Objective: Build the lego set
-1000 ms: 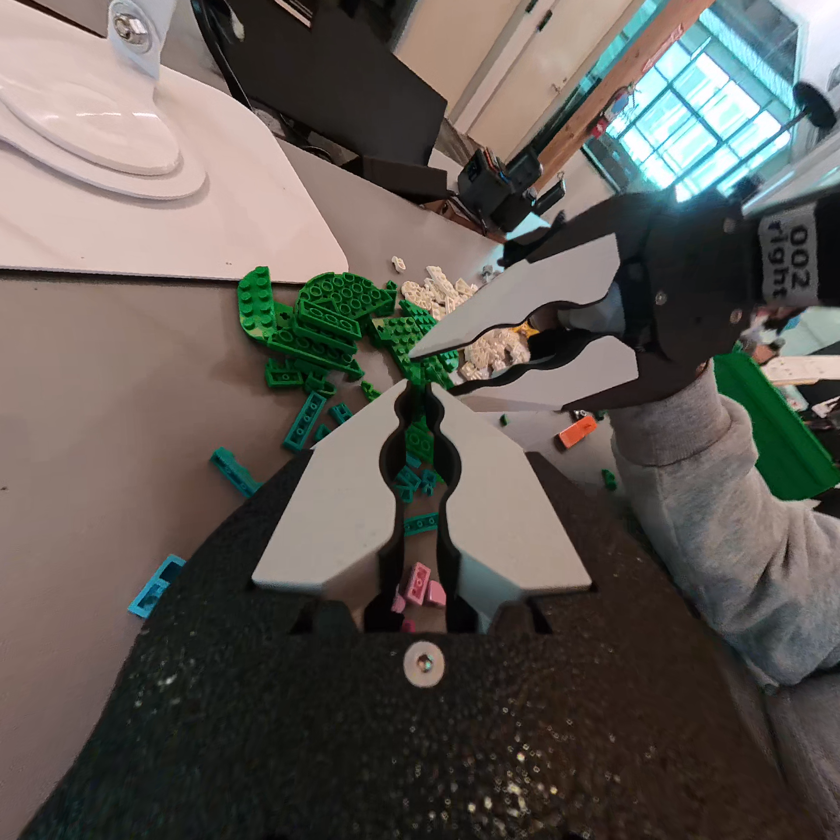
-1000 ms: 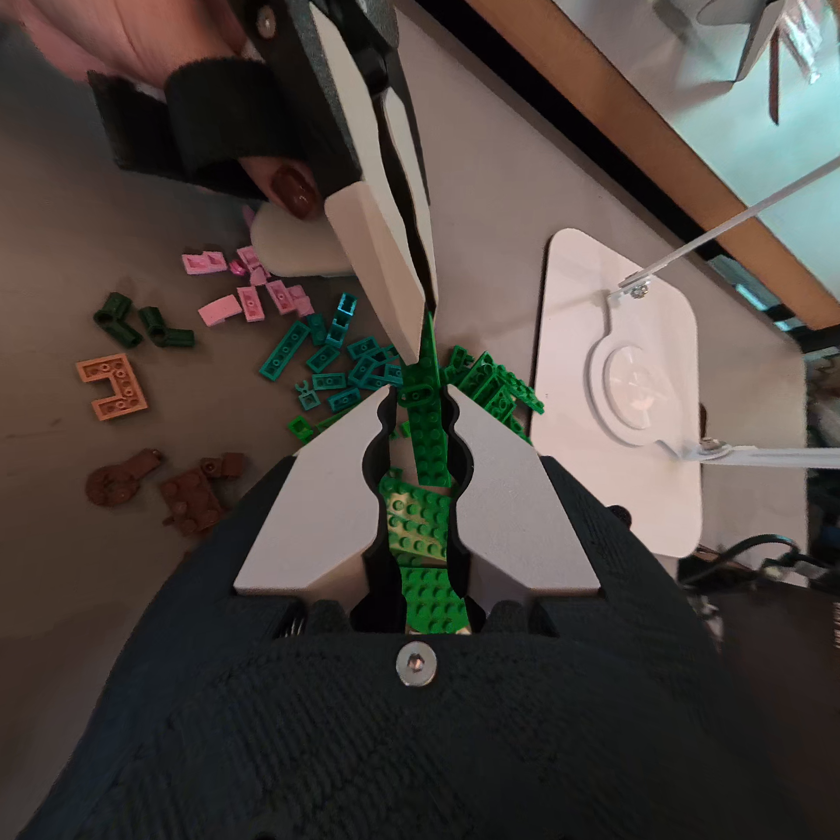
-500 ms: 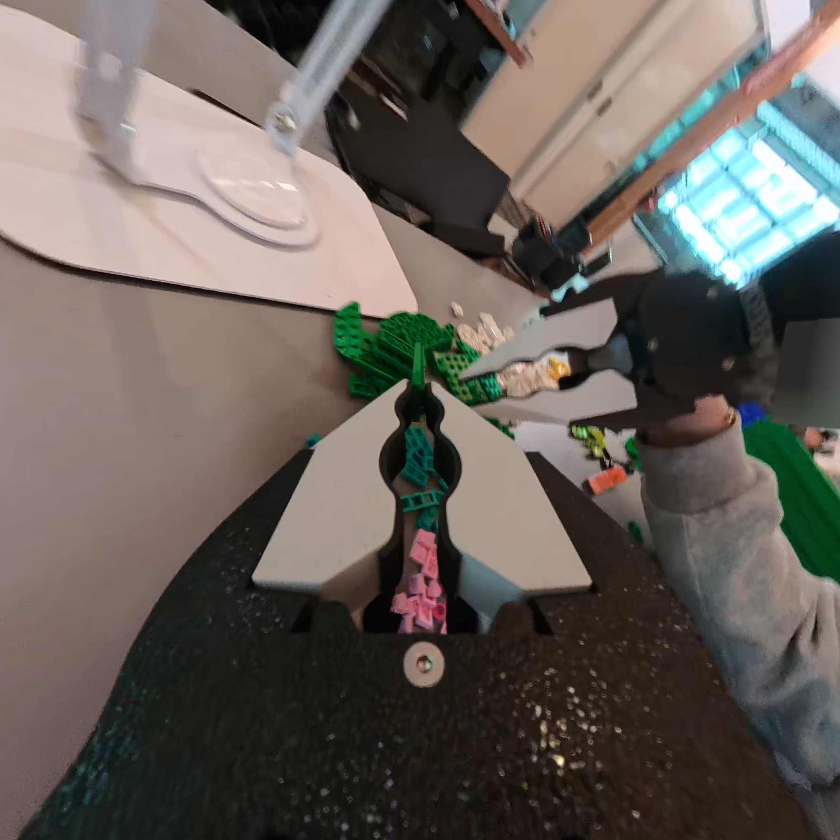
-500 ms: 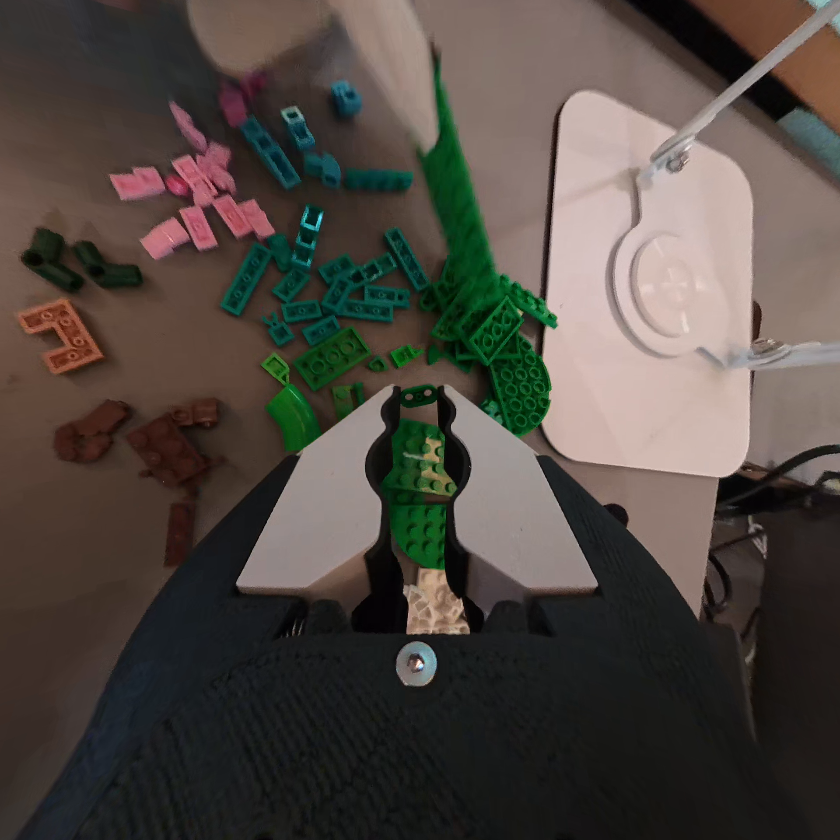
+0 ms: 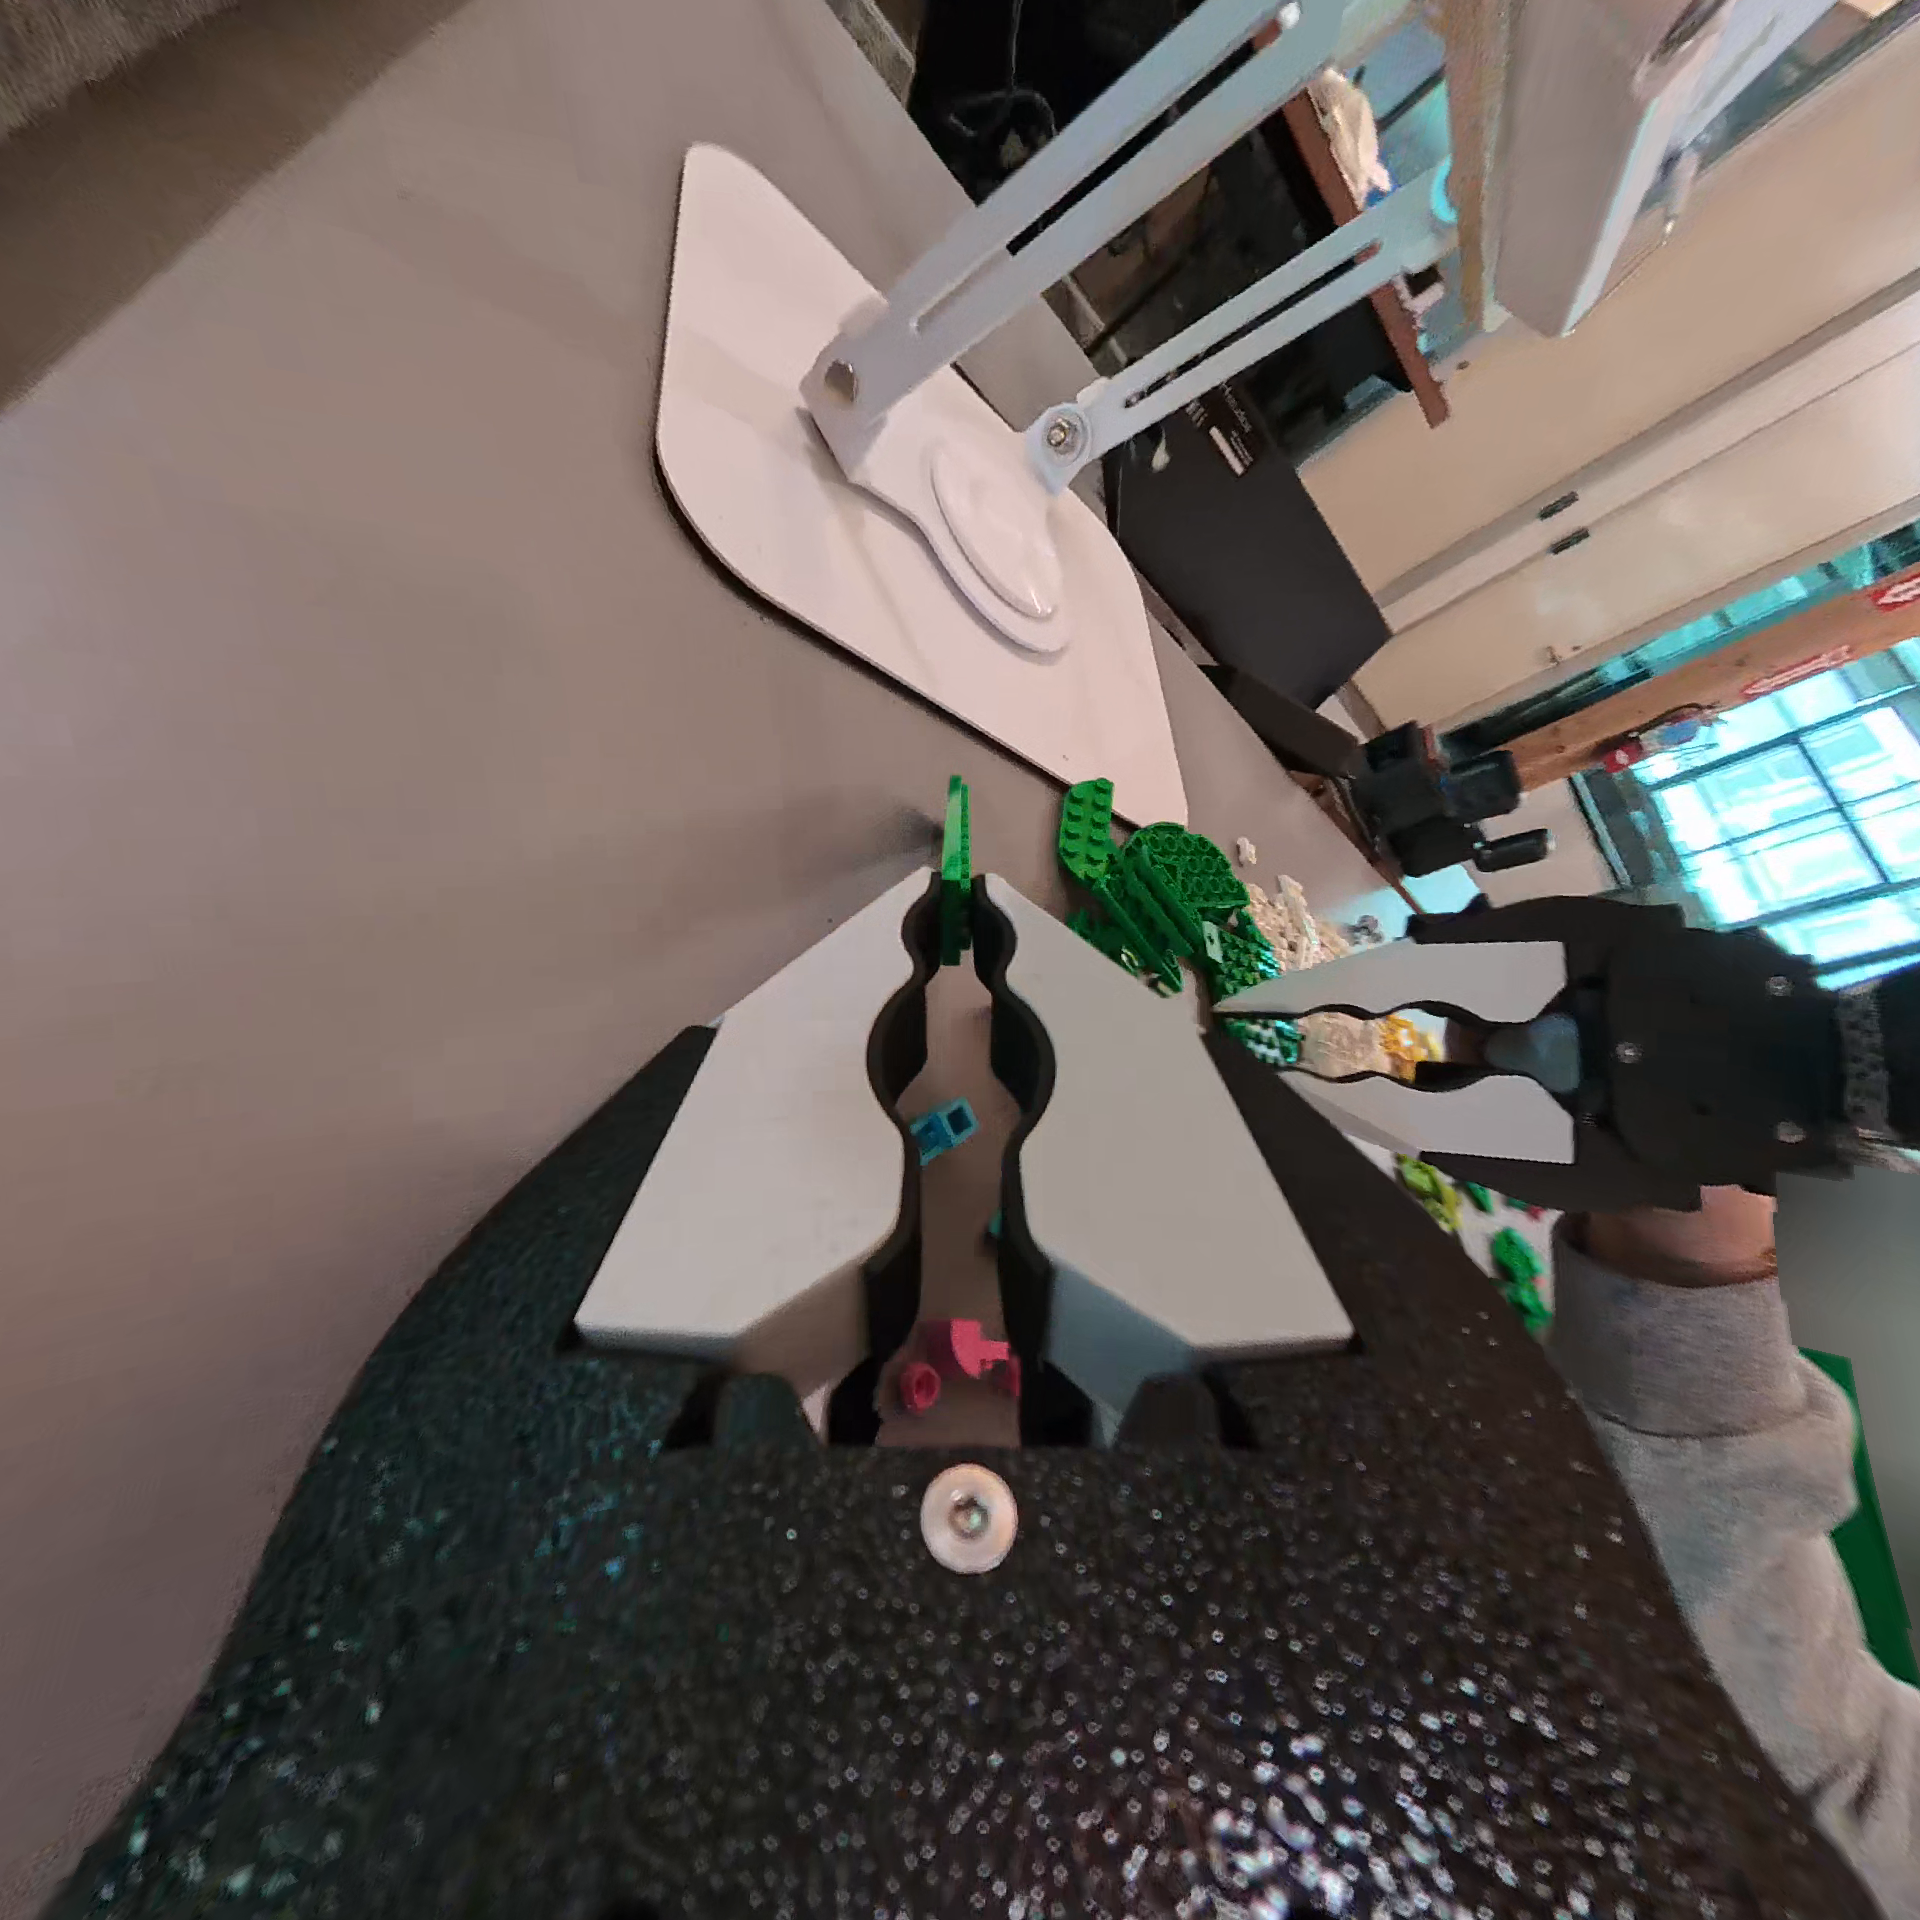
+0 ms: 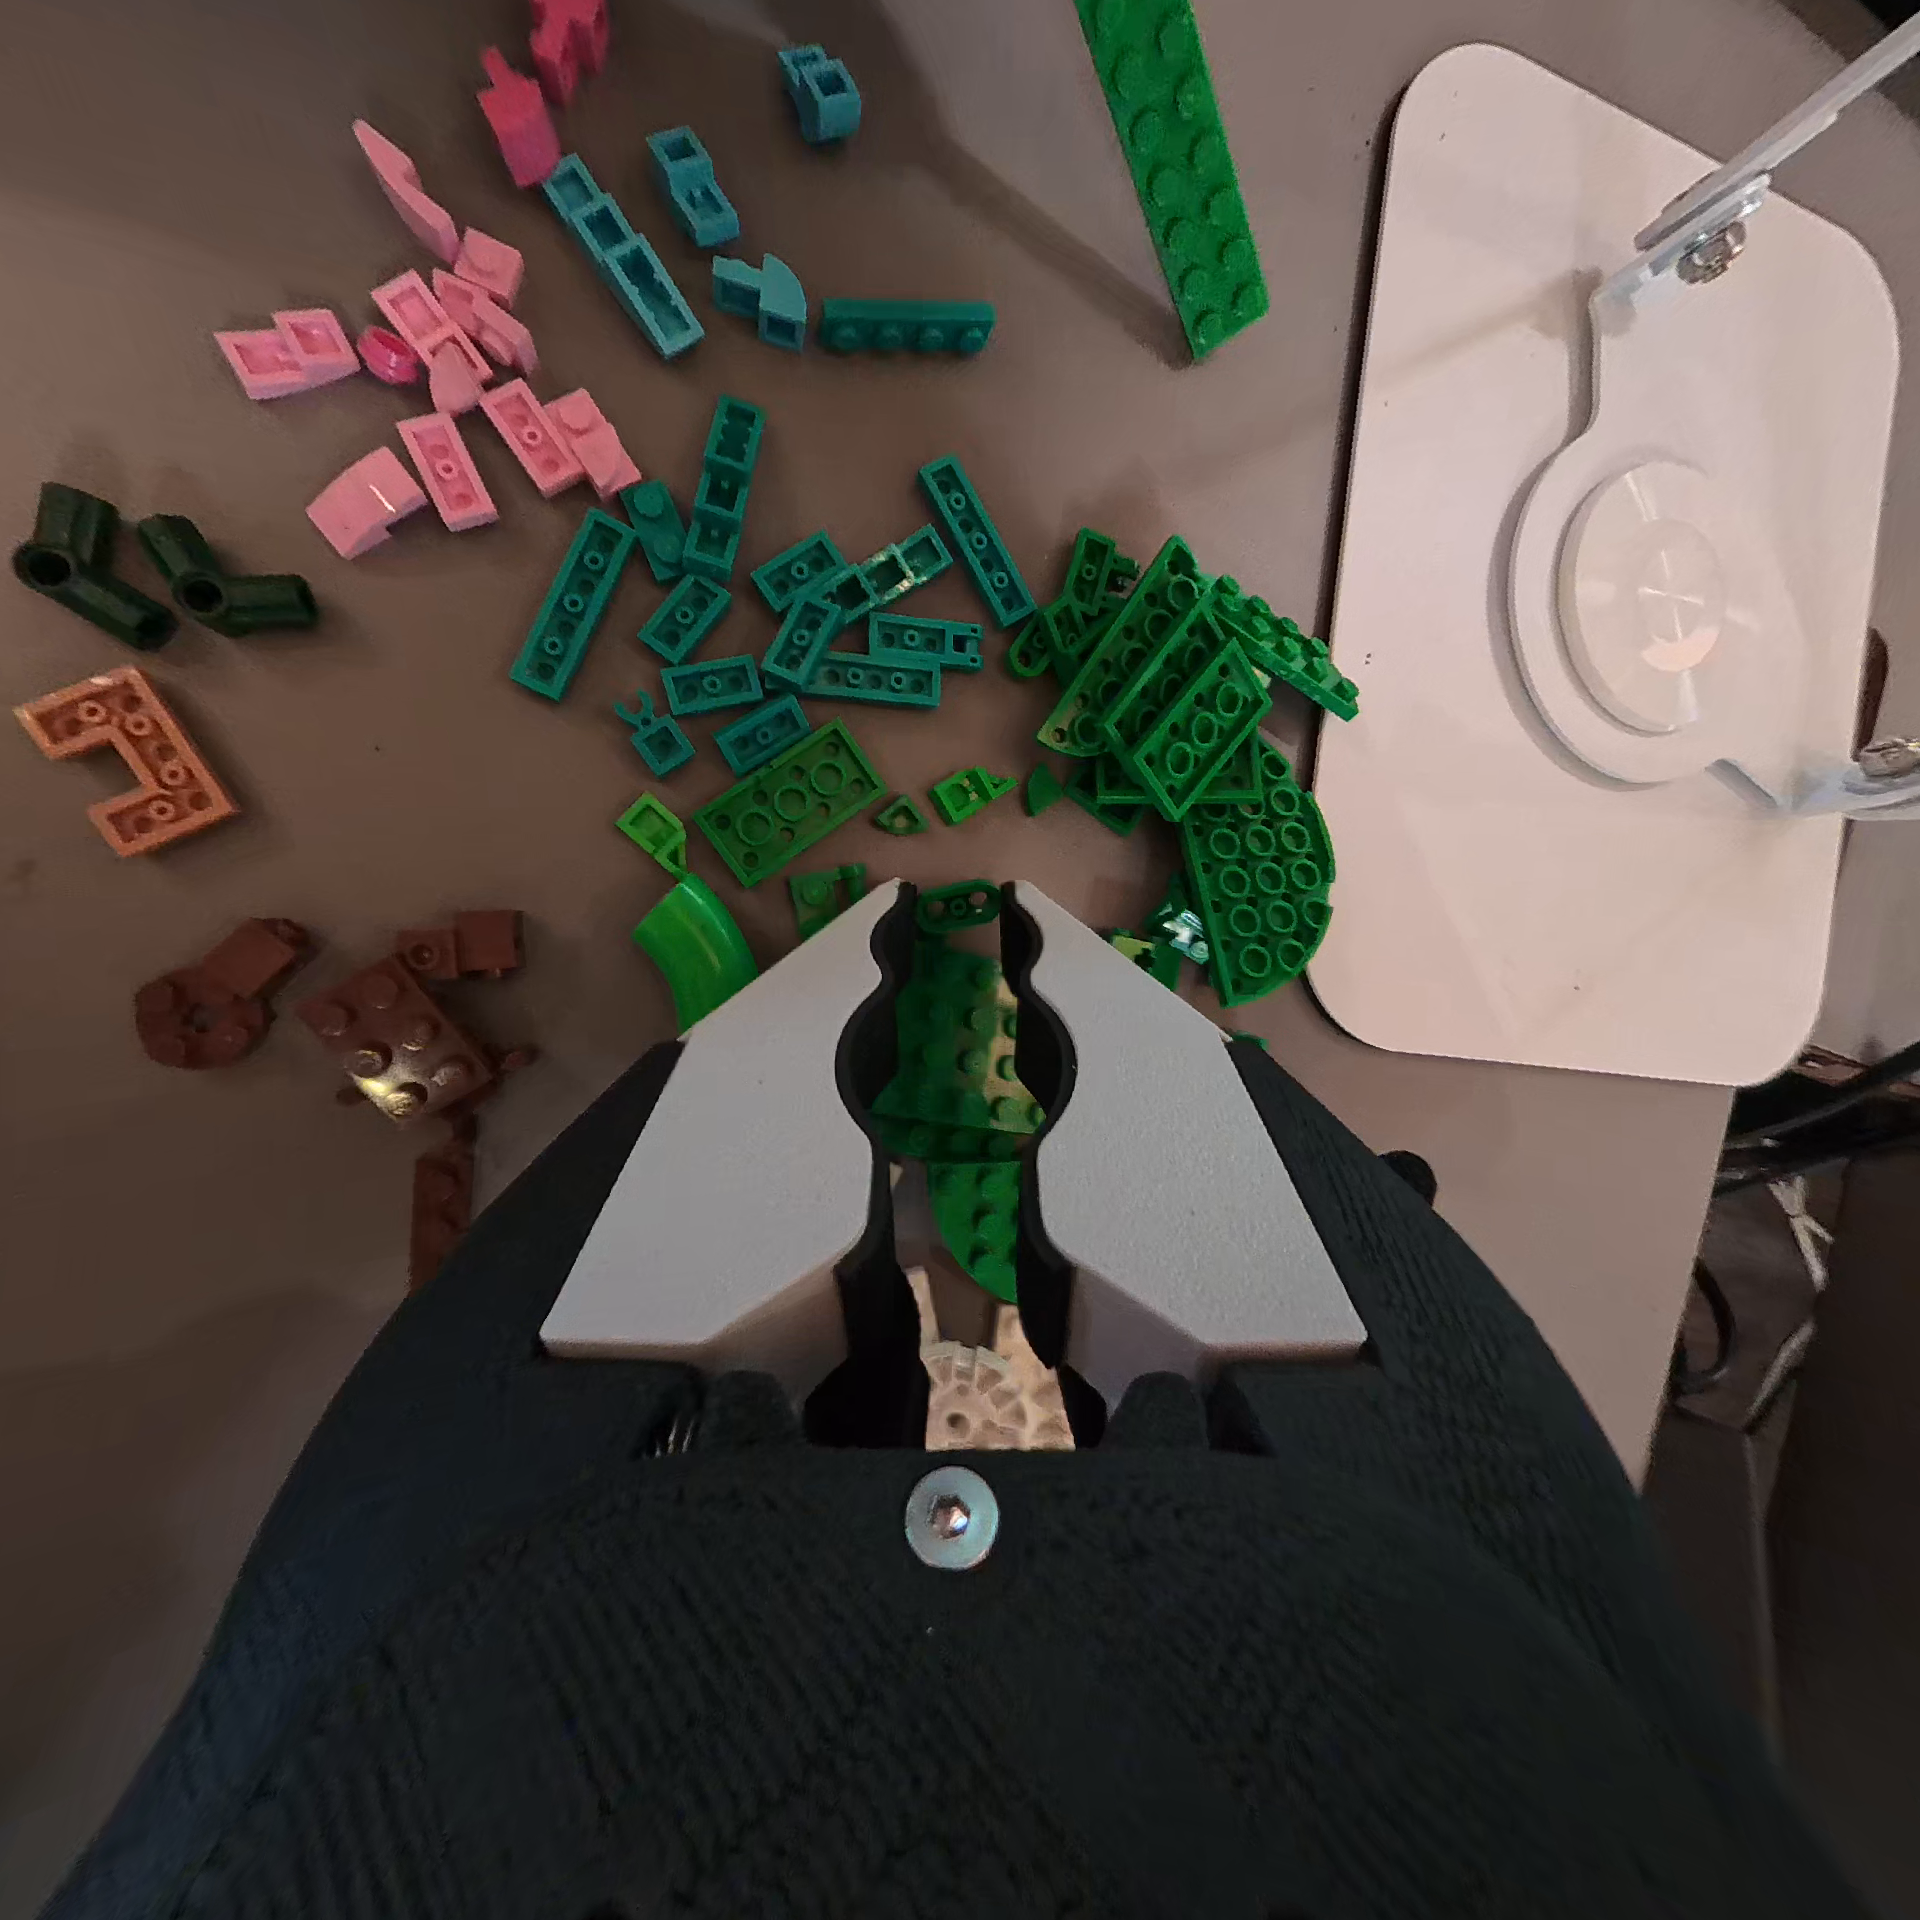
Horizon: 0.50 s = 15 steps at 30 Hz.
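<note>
Gripping a long green plate (image 5: 954, 862) edge-on, your left gripper (image 5: 956, 899) has its fingertips pressed shut on the plate's near end, and the rest of the plate sticks out forward above the grey table (image 5: 364, 623). From the right wrist view that same long plate (image 6: 1179, 177) slants across the top of the frame, beside the white stand base (image 6: 1621, 935).

Your right gripper (image 6: 961, 904) is closed down to a narrow gap around a small green oval piece (image 6: 961, 906) with two holes. Both pads sit against its ends, so it looks pinched, just off the near edge of the white stand base. In the left wrist view the right gripper (image 5: 1221, 1010) hangs over the brick pile with its tips almost together.

Everything else reads off that base. Touching its edge lies a heap of green plates (image 6: 1195, 717), including a big rounded one (image 6: 1262, 894). Farther from the base come the teal pieces (image 6: 790, 623), then the pink pieces (image 6: 457, 416). Well apart from it sit two dark green connectors (image 6: 156, 577), a tan corner plate (image 6: 130, 758) and brown pieces (image 6: 384, 1029). A curved green piece (image 6: 691, 951) lies just beside your right gripper's left finger.
</note>
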### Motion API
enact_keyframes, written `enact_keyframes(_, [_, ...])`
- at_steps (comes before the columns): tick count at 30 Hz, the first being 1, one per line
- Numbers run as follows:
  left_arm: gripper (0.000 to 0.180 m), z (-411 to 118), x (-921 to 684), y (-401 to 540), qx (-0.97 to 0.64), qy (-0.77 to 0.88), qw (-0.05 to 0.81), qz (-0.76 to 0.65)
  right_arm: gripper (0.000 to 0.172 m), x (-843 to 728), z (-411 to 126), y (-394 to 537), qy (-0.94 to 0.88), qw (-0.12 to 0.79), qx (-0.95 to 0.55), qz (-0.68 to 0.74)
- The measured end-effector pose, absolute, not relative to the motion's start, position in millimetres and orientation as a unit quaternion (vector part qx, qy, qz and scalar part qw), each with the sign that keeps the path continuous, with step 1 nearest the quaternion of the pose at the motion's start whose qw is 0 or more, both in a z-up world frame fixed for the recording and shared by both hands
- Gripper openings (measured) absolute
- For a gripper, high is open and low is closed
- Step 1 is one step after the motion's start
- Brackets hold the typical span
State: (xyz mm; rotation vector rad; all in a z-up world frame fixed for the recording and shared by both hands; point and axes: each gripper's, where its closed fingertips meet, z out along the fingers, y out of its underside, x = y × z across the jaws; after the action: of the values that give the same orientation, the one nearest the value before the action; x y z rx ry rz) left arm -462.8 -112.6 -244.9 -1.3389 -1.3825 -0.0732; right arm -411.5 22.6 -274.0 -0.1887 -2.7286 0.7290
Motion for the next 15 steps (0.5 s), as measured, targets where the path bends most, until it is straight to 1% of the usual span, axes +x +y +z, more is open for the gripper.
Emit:
enact_keyframes(1, [0.002, -245.5, -462.0, -111.7, -0.568, -0.590, 0.572, -0.039, 0.015, -409.4, -274.3, 21.1, -0.953, 0.145, -0.070, 0.257])
enact_keyframes(5, [0.021, -247.9, -465.1, -121.3, -0.575, -0.603, 0.553, -0.002, 0.015, -410.0, -274.4, 20.3, -0.953, 0.143, -0.078, 0.254])
enact_keyframes(7, [0.043, -245.1, -464.9, -121.6, -0.573, -0.600, 0.558, -0.001, 0.015, -411.4, -274.4, 21.1, -0.953, 0.145, -0.083, 0.254])
enact_keyframes(8, [0.051, -245.4, -464.0, -120.8, -0.574, -0.599, 0.558, -0.005, 0.015, -411.6, -274.4, 21.3, -0.953, 0.144, -0.085, 0.254])
enact_keyframes(9, [0.054, -246.2, -463.4, -120.1, -0.578, -0.597, 0.557, -0.007, 0.016, -412.1, -274.2, 21.9, -0.952, 0.145, -0.086, 0.254])
enact_keyframes(11, [0.052, -245.8, -462.2, -117.7, -0.589, -0.588, 0.555, 0.001, 0.021, -413.0, -272.8, 22.3, -0.951, 0.147, -0.088, 0.258])
enact_keyframes(13, [0.046, -242.7, -461.3, -114.7, -0.611, -0.569, 0.549, 0.033, 0.032, -413.9, -268.8, 21.3, -0.947, 0.146, -0.095, 0.270])
enact_keyframes(15, [0.048, -234.2, -461.4, -108.1, -0.638, -0.535, 0.546, 0.089, 0.040, -415.3, -263.1, 20.5, -0.941, 0.143, -0.107, 0.287])
